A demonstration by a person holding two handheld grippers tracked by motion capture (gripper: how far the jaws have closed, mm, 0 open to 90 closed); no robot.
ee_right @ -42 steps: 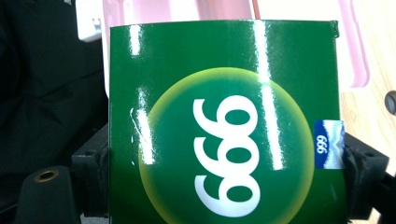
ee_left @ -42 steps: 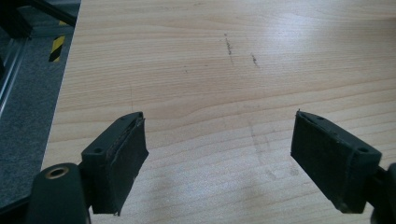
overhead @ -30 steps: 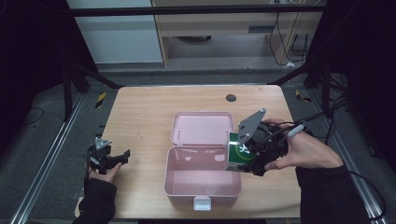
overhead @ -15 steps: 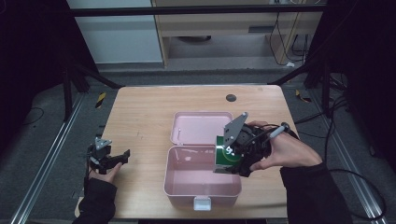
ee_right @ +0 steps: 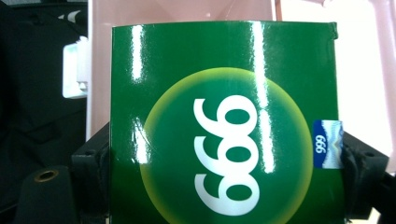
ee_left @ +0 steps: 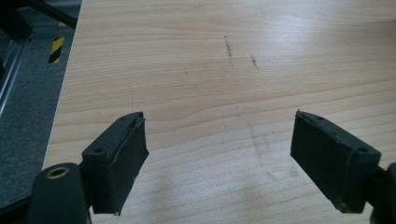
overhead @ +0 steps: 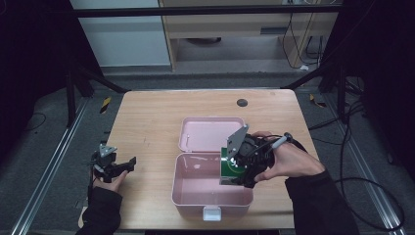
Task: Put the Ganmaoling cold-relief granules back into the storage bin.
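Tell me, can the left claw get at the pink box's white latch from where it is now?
Probably yes: the left claw is open and the bare table lies between it and the white latch.

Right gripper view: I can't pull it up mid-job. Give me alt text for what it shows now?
A glossy green box printed with white "999" in a yellow-green circle is clamped between the black right tongs, one jaw on each side. Behind it is the pale pink case, with its white latch to the left. A small blue "999" sticker sits on the box's right edge.
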